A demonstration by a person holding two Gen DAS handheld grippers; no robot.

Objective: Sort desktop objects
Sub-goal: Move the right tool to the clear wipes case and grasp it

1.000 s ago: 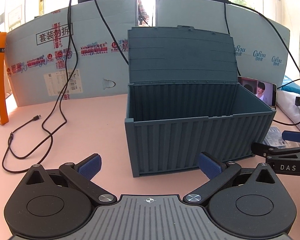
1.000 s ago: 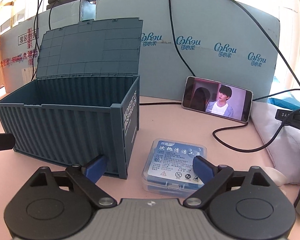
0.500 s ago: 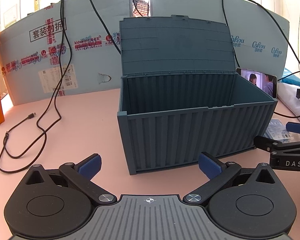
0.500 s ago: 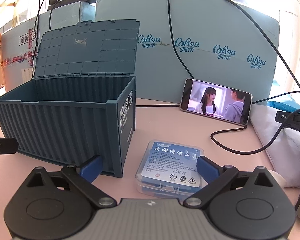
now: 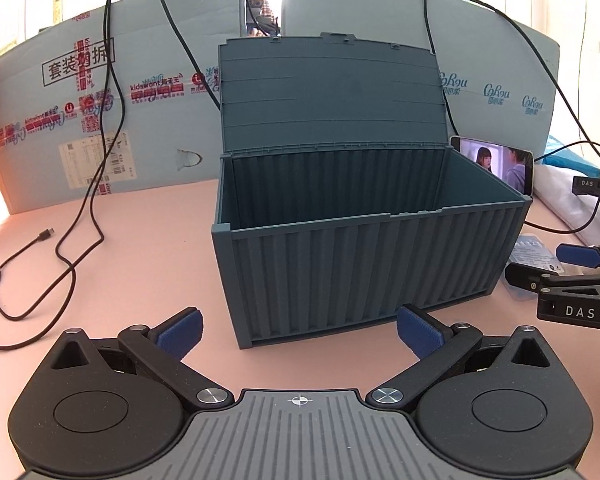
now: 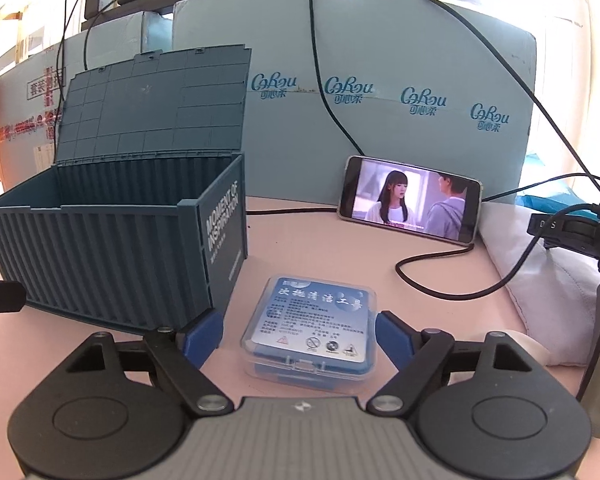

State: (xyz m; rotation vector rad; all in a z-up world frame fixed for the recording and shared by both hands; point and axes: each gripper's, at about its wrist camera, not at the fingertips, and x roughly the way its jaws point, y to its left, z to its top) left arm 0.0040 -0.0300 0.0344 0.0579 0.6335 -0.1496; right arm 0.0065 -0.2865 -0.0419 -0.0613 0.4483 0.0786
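A dark teal container-shaped storage box (image 5: 360, 264) stands on the pink desk with its lid up; what shows of its inside is bare. It also shows in the right wrist view (image 6: 112, 248). A clear plastic case with a blue label (image 6: 312, 328) lies flat right of the box, and peeks out in the left wrist view (image 5: 534, 256). My right gripper (image 6: 298, 336) is open, its blue pads on either side of the case without touching it. My left gripper (image 5: 298, 330) is open and empty in front of the box.
A phone (image 6: 410, 200) playing video leans on the blue cardboard backdrop (image 6: 380, 120). A black cable (image 6: 440, 276) runs from it. A white cloth bundle (image 6: 548, 268) lies at right. More black cables (image 5: 44, 264) loop on the desk at left.
My right gripper has moved forward so the case now sits between its open pads. The left view has shifted slightly; the box appears more centred and closer.
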